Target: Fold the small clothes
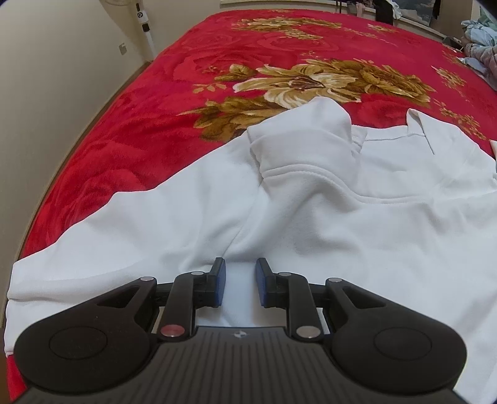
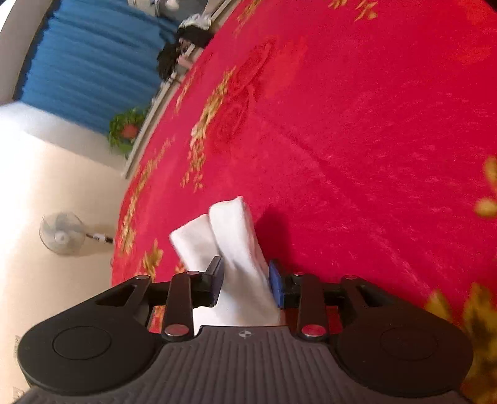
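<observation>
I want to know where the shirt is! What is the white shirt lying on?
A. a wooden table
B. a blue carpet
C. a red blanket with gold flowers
C: the white shirt lies spread on the red blanket with gold flowers.

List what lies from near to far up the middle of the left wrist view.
Left gripper with its jaws apart over the cloth → white shirt body → bunched sleeve cuff → gold flower print on the red blanket → far bed edge with dark clutter.
</observation>
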### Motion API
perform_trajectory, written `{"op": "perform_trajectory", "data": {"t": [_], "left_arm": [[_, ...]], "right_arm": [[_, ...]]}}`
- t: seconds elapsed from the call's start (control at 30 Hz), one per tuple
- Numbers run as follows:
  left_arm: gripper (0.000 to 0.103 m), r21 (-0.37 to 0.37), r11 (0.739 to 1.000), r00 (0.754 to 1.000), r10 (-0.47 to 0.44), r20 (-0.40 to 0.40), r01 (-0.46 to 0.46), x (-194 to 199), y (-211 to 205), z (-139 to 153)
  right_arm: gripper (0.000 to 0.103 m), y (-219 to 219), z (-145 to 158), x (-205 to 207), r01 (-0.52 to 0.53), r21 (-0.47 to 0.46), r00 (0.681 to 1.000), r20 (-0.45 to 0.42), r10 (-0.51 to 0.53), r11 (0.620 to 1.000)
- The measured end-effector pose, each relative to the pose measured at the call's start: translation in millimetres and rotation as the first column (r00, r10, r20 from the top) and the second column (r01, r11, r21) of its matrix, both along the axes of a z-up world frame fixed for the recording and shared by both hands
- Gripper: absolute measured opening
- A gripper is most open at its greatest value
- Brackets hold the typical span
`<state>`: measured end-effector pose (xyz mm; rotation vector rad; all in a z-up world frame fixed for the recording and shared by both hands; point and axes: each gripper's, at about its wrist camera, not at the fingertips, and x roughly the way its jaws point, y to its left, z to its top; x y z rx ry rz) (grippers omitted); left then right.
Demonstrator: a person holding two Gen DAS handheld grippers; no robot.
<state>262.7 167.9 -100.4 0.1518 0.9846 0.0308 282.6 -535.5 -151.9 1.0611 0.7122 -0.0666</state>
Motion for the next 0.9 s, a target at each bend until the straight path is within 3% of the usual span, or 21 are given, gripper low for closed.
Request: {"op": "perform_trajectory", "data": {"t": [0.07,0.13,0.17,0.2,0.27,0.3,0.37,0.4,0.43,0.47,0.5,0.53,0.6,0.63,0.7,0.8,0.87,0.9], "left_arm": [[0.024,0.001,1.000,1.000,-0.002,0.002,0.002,0,0,0],[0.024,-0.002,1.000,1.000,-0.005,0.002,0.005,0,0,0],[0.024,-0.005,1.000,1.000,-0.005,0.001,0.005,0,1,0],[0.024,-0.009,1.000,1.000,-0.004,0.000,0.004,1,2,0],[0.024,-0.015,1.000,1.000,-0.005,-0.001,0.005,0,2,0],[0.024,-0.016,1.000,1.000,-0.006,-0.001,0.006,1,2,0],[0.024,-0.016,1.000,1.000,-0.008,-0.002,0.008,1,2,0],[0.024,-0.016,1.000,1.000,-0.009,-0.002,0.009,2,2,0],[0.024,-0.016,1.000,1.000,-0.010,-0.002,0.009,2,2,1],[0.024,-0.017,1.000,1.000,-0.009,-0.003,0.009,2,3,1],[0.024,-0.019,1.000,1.000,-0.008,-0.004,0.008,2,3,1],[0.024,-0.019,1.000,1.000,-0.009,-0.002,0.009,2,3,1],[0.024,-0.017,1.000,1.000,-0.011,0.000,0.011,1,3,1],[0.024,-0.014,1.000,1.000,-0.013,0.002,0.013,0,2,1],[0.024,-0.011,1.000,1.000,-0.013,0.003,0.013,0,2,0],[0.024,-0.002,1.000,1.000,-0.012,0.003,0.012,0,0,0],[0.024,0.002,1.000,1.000,-0.012,0.004,0.012,0,0,-1],[0.024,0.003,1.000,1.000,-0.012,0.005,0.012,1,-1,-1]], "right_arm": [[0.033,-4,-3,7,0.005,0.017,1.000,0.000,-0.005,1.000],[0.006,-6,-1,9,0.014,0.041,1.000,0.012,-0.015,0.999],[0.004,-5,6,8,0.011,0.031,0.999,0.033,-0.012,0.999],[0.004,-5,18,4,0.021,-0.010,0.997,0.077,-0.020,1.000],[0.004,3,56,-11,0.115,-0.177,0.973,0.217,-0.076,0.977],[0.004,7,73,-21,0.188,-0.251,0.948,0.299,-0.109,0.949],[0.004,30,102,-56,0.394,-0.457,0.879,0.442,-0.181,0.798],[0.005,40,106,-68,0.443,-0.527,0.867,0.458,-0.197,0.725],[0.006,44,101,-72,0.444,-0.556,0.880,0.418,-0.225,0.703],[0.009,41,92,-69,0.415,-0.550,0.902,0.354,-0.247,0.725],[0.009,33,75,-64,0.354,-0.521,0.934,0.229,-0.272,0.776],[0.009,25,58,-61,0.325,-0.472,0.945,0.127,-0.301,0.820],[0.010,3,25,-68,0.324,-0.302,0.941,0.005,-0.338,0.897],[0.010,-7,13,-68,0.332,-0.224,0.938,-0.030,-0.347,0.916],[0.012,-25,-1,-69,0.340,-0.113,0.939,-0.011,-0.343,0.934],[0.023,-42,-1,-62,0.319,-0.095,0.948,0.032,-0.317,0.943],[0.022,-60,-1,-66,0.335,-0.070,0.942,0.038,-0.333,0.940],[0.015,-64,-4,-57,0.343,-0.057,0.939,0.034,-0.341,0.938]]}}
